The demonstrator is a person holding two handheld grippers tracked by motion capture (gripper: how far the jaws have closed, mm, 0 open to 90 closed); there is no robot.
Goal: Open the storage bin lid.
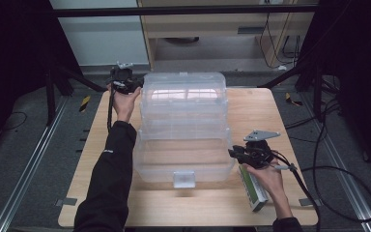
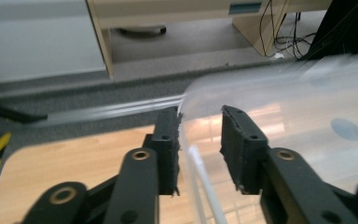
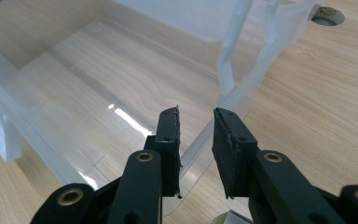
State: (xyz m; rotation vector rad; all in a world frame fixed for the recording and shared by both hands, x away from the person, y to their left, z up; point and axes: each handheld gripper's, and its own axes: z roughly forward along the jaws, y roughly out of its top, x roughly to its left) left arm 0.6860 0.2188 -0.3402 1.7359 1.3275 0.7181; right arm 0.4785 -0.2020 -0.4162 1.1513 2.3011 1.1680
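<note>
We note the clear box, long axis front-to-back, between both tools: left gripper part-open astride its far lid corner, right gripper part-open straddling its near right rim, neither clamping.

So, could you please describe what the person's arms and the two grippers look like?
The left arm wears a black sleeve. Both the left gripper and the right gripper are black, with two flat, rough-edged jaws on riveted links. A grey three-cornered plate tops the right one, and a black cable trails from it.

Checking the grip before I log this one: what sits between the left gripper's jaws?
In the left gripper view, the left gripper has the clear plastic box's lid edge between its jaws; the pads stand apart from it.
</note>
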